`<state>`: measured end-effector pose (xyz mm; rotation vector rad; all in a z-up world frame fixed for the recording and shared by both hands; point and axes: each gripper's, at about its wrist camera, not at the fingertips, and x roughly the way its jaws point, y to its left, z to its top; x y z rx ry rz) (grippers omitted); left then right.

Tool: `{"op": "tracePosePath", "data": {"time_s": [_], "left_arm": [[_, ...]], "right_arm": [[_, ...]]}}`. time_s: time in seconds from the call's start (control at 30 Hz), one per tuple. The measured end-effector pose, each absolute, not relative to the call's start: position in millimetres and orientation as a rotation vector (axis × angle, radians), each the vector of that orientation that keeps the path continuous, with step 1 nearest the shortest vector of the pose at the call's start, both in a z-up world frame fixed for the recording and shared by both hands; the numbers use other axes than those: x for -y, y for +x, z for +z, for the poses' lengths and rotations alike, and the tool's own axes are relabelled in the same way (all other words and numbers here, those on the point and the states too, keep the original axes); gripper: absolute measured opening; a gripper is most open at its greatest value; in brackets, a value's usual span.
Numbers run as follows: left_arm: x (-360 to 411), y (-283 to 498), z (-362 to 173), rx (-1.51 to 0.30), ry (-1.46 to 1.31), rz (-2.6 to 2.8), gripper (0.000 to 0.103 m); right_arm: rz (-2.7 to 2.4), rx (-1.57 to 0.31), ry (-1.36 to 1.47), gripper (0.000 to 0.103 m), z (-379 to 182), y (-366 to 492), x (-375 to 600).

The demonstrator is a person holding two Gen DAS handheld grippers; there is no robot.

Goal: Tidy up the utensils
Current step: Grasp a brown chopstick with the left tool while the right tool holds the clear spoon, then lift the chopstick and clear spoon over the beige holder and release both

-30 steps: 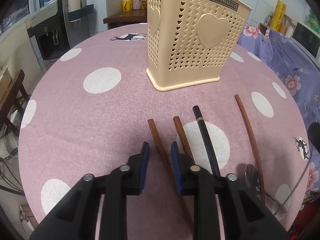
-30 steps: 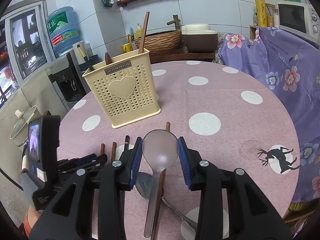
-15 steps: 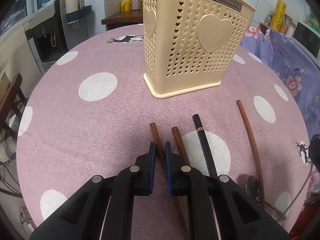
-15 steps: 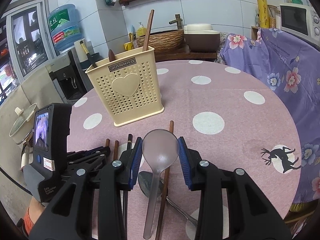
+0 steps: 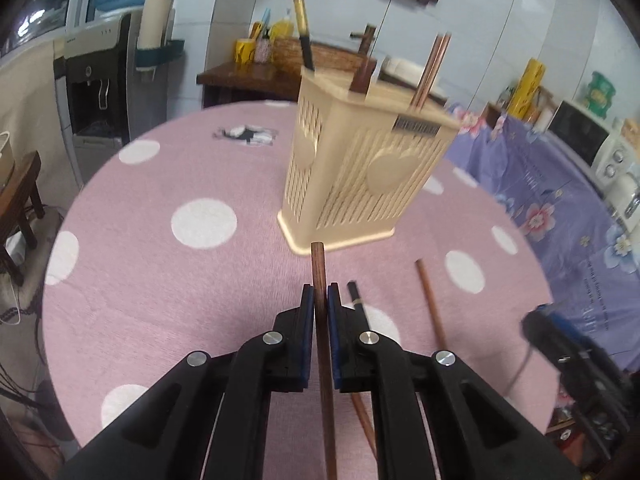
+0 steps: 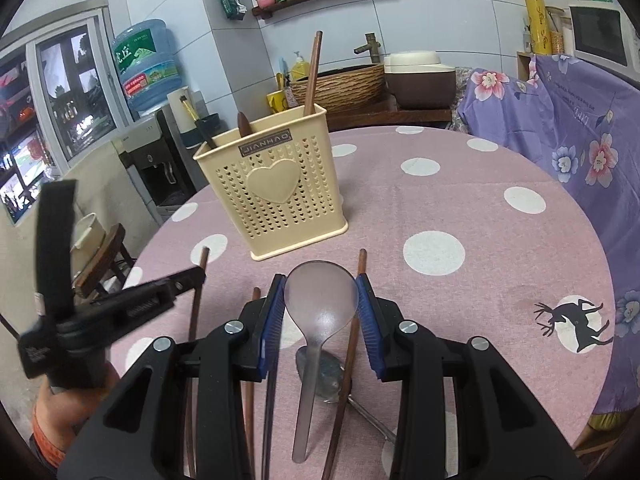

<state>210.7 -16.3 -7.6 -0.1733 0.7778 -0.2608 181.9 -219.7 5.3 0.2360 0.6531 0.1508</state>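
a: left view, why that hold?
b: my left claw (image 5: 319, 312) is clamped on one brown chopstick (image 5: 320, 276), tip toward the holder (image 5: 360, 176) on the bench (image 5: 160, 280). two sticks lie loose.
a: right view?
b: my right claw (image 6: 321, 312) is part open around one clear spoon (image 6: 320, 300), seemingly gripping it. three handles stand in the holder.

On a pink dotted table (image 6: 480, 208): 1 holder (image 6: 276, 184), 2 spoons (image 6: 320, 300), 4 loose chopsticks (image 6: 198, 300) and 2 grippers (image 6: 320, 312); 4 utensils stand in the holder.
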Motion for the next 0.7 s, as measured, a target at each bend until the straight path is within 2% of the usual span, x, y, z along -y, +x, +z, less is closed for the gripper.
{"op": "tracePosePath", "data": {"time_s": [0.17,0.7], "left_arm": [[5,188,28,-0.676,-0.173,-0.278,0.008],[-19,174,69,-0.527,-0.238,-0.299,0.008]], "right_arm": [[0.165,-0.630,0.234,0.036,15,176,220],[0.169,-0.580,0.191,0.036,33,171,212]]}}
